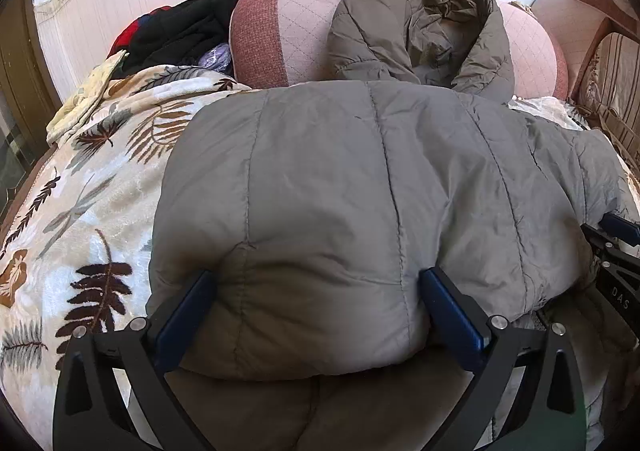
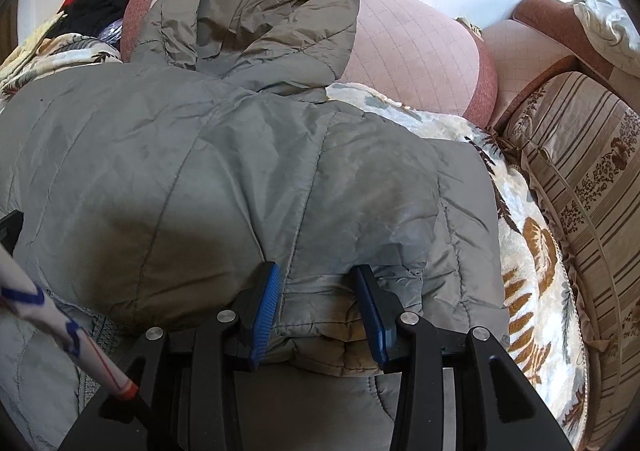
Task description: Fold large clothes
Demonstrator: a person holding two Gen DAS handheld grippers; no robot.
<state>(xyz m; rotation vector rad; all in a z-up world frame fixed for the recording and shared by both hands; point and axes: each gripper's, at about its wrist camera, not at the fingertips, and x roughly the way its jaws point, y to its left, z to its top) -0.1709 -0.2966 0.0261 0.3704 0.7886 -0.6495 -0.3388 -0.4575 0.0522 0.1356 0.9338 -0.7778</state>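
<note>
i'm looking down both sets of tongs at a big grey-olive puffer jacket (image 1: 360,191) laid across a sofa seat that is covered with a leaf-print blanket (image 1: 92,187). the jacket is folded over on itself, so a thick padded fold edge faces me, and its hood (image 1: 424,19) lies open at the far end, propped against the pink quilted sofa back (image 1: 304,23).

my left tongs (image 1: 320,307) stand spread wide, released. the fold's rounded edge bulges up between the two blue pads (image 1: 452,315), and the fabric fills the gap from one pad to the other, but i see no pinch or crease there, so nothing is clamped.

my right tongs (image 2: 320,303) are clenched on the jacket: a puckered bunch of the fold's hem sits squeezed between the blue pads (image 2: 266,311), with wrinkles fanning away from the right pad. this grip is on the fold's right part, close to the jacket's edge beside the blanket. the black frame of these tongs shows at the right border of the left view, just beside the same fold.

a heap of dark clothes (image 1: 184,31) lies at the sofa's far left end, well apart from both tongs. a striped cushion (image 2: 580,179) sits to the right of the blanket.
</note>
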